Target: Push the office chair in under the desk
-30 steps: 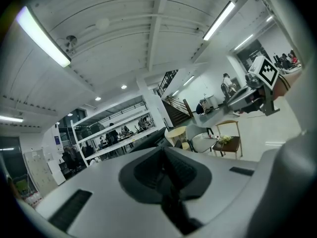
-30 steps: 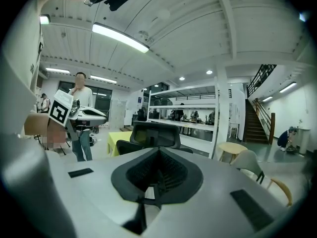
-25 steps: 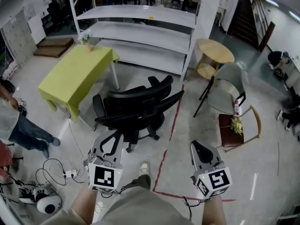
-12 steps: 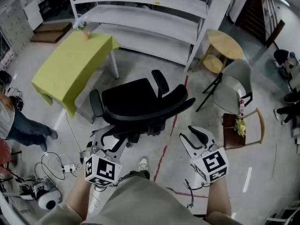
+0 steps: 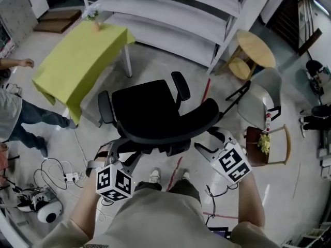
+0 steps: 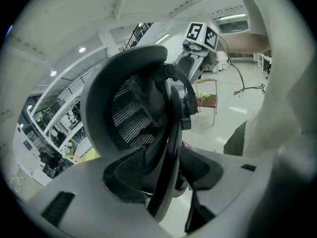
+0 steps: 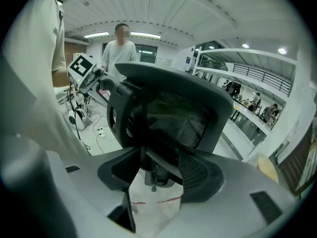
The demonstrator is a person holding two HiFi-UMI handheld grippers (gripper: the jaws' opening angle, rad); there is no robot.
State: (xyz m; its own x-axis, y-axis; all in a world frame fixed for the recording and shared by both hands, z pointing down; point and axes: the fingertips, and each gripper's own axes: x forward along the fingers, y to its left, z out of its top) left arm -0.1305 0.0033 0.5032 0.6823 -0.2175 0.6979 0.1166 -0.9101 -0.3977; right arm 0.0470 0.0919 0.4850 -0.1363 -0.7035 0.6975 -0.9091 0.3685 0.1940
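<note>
The office chair (image 5: 150,107) is parked mid-floor, not under the desk (image 5: 77,61) yet. Its seat faces away and the backrest (image 5: 176,128) is turned toward the near side. The desk, draped in a lime-green cloth, sits to the far left, and its near corner is close to the chair's left armrest (image 5: 105,107), with a strip of bare floor seen between them.

The left gripper (image 5: 123,151) is brought up to the backrest's near-left side. In the left gripper view its jaws are spread, with the thin black rim of the backrest running between the pads but not pinched. The right gripper (image 5: 209,141) is set at the near-right side. Its jaws are spread too, the lower back support is framed just past the tips, and floor is visible through the gap. So nothing is actually clamped by either one.

Room-wise:
- Open floor is left on the far side, up to the white shelving (image 5: 170,14).
- The right side is tighter, since a grey chair (image 5: 261,97) on black legs is found near the right armrest (image 5: 181,87), with a round wooden table (image 5: 256,48) farther off.
- A red tape line (image 5: 176,169) is laid on the floor under the chair's near edge.
- Cables (image 5: 62,177) are strewn at the near left, beside a standing person (image 5: 15,112).
</note>
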